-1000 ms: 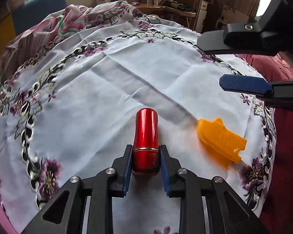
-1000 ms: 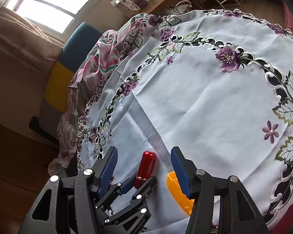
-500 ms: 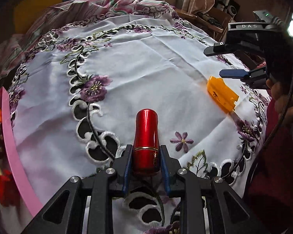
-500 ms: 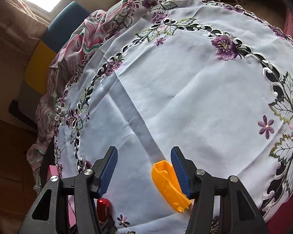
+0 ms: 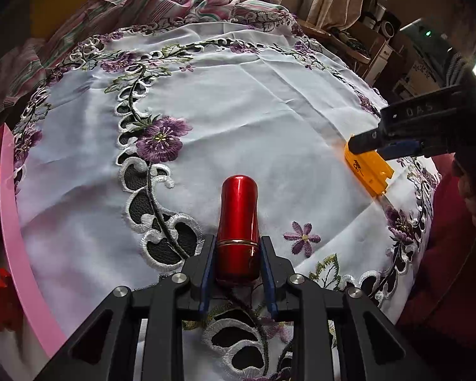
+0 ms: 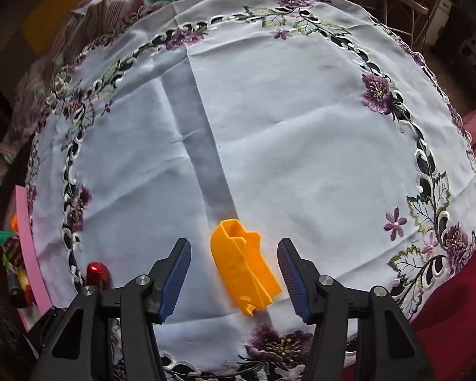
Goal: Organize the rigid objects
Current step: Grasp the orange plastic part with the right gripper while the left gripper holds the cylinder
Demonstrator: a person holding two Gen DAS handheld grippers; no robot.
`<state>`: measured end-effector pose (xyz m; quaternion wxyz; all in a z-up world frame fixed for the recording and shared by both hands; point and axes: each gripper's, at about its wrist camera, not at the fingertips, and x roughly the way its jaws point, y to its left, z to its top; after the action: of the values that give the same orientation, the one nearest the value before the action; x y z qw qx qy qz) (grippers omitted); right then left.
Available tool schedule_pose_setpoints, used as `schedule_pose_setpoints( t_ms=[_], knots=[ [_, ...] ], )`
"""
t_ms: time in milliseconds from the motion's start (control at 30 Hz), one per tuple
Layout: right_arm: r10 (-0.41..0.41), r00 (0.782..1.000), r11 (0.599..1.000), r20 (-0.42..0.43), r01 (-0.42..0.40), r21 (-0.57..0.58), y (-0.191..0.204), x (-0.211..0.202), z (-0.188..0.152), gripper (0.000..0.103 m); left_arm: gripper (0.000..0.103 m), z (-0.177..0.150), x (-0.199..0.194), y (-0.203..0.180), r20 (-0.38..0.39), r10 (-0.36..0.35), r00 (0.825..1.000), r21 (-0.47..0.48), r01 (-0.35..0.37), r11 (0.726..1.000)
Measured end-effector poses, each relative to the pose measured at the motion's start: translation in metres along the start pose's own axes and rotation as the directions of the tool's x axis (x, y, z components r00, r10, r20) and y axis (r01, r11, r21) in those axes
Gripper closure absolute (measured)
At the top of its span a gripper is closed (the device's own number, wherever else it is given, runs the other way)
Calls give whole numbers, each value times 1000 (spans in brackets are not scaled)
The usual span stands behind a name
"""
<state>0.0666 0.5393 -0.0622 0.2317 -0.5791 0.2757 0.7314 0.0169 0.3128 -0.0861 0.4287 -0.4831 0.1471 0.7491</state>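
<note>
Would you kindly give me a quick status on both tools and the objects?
Left tool shut on red lipstick tube. Right tool open, straddling orange plastic piece lying on tablecloth. Nothing blocking it.

I log one table, covered by a white cloth (image 6: 301, 146) embroidered with purple flowers and cutwork along its edge. On the cloth lies an orange plastic piece (image 6: 244, 270), flat, near my side. A pink tray (image 5: 19, 247) rim sits at the table's left edge. A striped fabric (image 5: 149, 3) is bunched at the far side.
</note>
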Motion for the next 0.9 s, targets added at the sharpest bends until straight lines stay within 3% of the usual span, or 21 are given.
schedule_pose_setpoints(
  t_ms=[67, 133, 267, 333, 500, 567, 800, 900],
  knots=[
    [-32, 999, 999, -44, 30, -32, 3, 11, -2, 51, 76, 0, -1, 1, 6, -5, 1000, -3, 5, 1000],
    [-43, 997, 997, -70, 39, -69, 8, 18, -6, 78, 76, -3, -6, 2, 12, -3, 1000, -7, 3, 1000],
    [-38, 999, 991, 16, 40, -124, 23, 2, -9, 78, 76, -9, -16, 6, 28, 4, 1000, -15, -4, 1000],
    [5, 999, 987, 51, 3, -159, 36, -5, -11, 78, 76, -11, -22, 7, 45, 12, 999, -13, -12, 1000],
    [136, 989, 963, 56, -119, -241, 80, -1, -16, 78, 76, -13, -46, 12, 91, 14, 996, -19, -13, 1000],
    [154, 987, 959, 53, -136, -250, 97, 8, -16, 78, 76, -14, -57, 16, 113, 17, 993, -27, -14, 1000],
    [64, 993, 926, 100, -22, -378, 129, 30, -23, 78, 76, -20, -79, 32, 150, 3, 989, -68, 8, 998],
    [61, 993, 929, 99, -20, -368, 129, 34, -21, 77, 76, -21, -77, 30, 146, -20, 989, -61, 30, 998]
  ],
)
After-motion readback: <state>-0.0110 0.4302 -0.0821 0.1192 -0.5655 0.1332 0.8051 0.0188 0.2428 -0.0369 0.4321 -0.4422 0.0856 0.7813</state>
